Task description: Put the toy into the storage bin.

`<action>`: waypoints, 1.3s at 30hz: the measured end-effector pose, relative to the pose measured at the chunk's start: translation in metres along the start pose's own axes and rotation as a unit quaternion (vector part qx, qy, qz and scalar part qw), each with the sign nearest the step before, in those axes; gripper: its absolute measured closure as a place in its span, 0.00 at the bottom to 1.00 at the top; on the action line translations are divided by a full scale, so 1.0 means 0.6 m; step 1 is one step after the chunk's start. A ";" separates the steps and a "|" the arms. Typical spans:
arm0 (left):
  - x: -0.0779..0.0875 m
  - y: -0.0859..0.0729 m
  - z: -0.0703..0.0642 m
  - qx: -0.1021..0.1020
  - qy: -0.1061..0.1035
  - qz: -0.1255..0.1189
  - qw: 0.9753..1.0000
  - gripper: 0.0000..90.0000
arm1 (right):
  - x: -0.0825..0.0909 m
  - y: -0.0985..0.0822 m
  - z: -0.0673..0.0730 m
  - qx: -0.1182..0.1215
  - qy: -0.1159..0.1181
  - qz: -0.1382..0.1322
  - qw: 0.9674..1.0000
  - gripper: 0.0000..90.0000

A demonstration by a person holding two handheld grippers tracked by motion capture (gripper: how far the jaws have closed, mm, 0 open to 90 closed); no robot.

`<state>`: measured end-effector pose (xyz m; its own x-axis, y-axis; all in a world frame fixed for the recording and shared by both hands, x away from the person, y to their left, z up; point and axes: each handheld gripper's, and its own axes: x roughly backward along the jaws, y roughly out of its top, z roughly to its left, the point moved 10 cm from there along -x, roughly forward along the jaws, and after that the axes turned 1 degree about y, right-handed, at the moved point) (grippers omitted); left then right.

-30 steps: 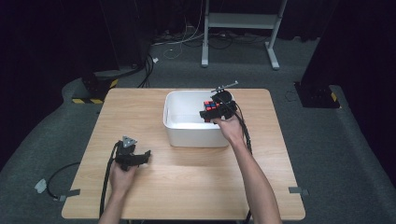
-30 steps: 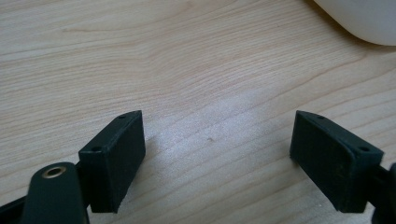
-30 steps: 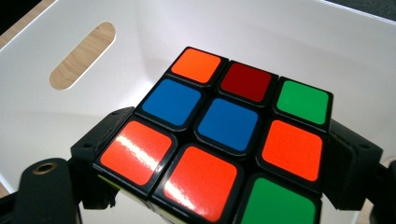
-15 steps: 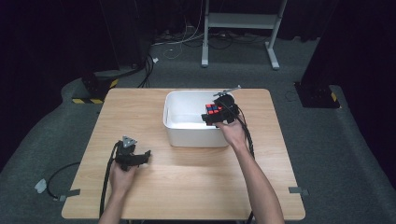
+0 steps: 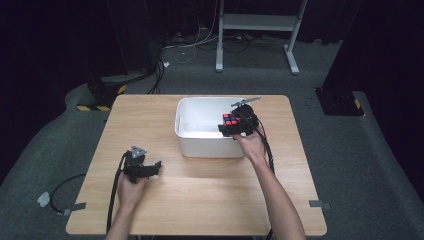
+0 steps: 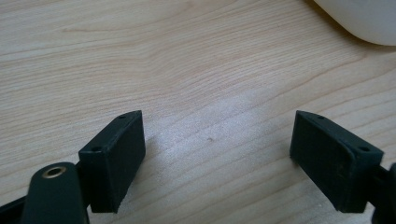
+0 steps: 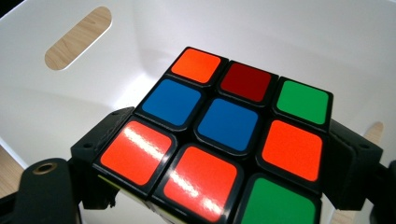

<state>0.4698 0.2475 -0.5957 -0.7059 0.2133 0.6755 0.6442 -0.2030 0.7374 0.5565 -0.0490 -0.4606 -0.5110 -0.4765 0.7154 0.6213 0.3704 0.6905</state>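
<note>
Presently, item under handling: one black-bodied plastic twisty puzzle cube with coloured square stickers [image 7: 219, 140], clamped between the jaws of the right gripper [image 5: 236, 126] and held above the interior of the white rectangular plastic bin with slotted handle cut-outs [image 5: 186, 111], toward the bin's right wall. Risk, judged: the jaws bear on two opposite sides of the cube low on its body, so a loosened squeeze while it hangs above the bin floor would likely drop it, with a bounce or a tumble onto another face; a tilt of the hand could knock a cube corner against the bin's right wall or rim and nudge the bin across the pale wooden table [image 5: 200, 200]; the cube's layers might also twist under uneven pressure and spoil the hold. Appearance: the face toward the right gripper's camera shows orange, dark red and green along the far row, two blue and one orange in the middle, two orange and one green nearest; stickers glossy, with light glare; edges black. Left gripper [image 5: 145, 169]: jaws spread apart, holding nothing, resting low over bare table in front of and to the left of the bin.
</note>
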 end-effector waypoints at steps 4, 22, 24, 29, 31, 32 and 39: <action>0.000 0.000 0.000 0.000 0.000 0.000 1.000 0.20 | 0.001 -0.003 -0.002 -0.004 0.000 -0.002 1.000 0.18; 0.000 0.000 0.000 0.000 0.000 0.000 1.000 0.20 | 0.001 -0.008 -0.003 -0.006 0.004 -0.005 1.000 0.17; 0.000 0.000 0.000 0.000 0.000 0.000 1.000 0.20 | 0.001 -0.007 -0.002 -0.006 0.011 -0.007 1.000 0.17; 0.000 0.000 0.000 -0.001 0.001 0.000 1.000 0.20 | 0.006 -0.002 -0.001 -0.012 0.023 -0.020 0.999 0.16; 0.000 0.000 0.000 -0.001 0.001 0.000 1.000 0.20 | 0.010 0.000 -0.002 -0.014 0.024 -0.025 0.999 0.16; 0.000 0.000 0.000 -0.001 0.001 0.000 1.000 0.20 | 0.011 0.000 -0.002 -0.015 0.024 -0.025 0.999 0.16; 0.000 0.000 0.000 -0.001 0.001 0.000 1.000 0.20 | 0.014 -0.004 -0.006 -0.019 0.025 -0.034 0.999 0.15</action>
<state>0.4698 0.2474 -0.5957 -0.7065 0.2112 0.6755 0.6438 -0.2045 0.7374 0.5527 -0.0566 -0.4569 -0.5233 -0.5396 0.6595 0.6084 0.3054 0.7326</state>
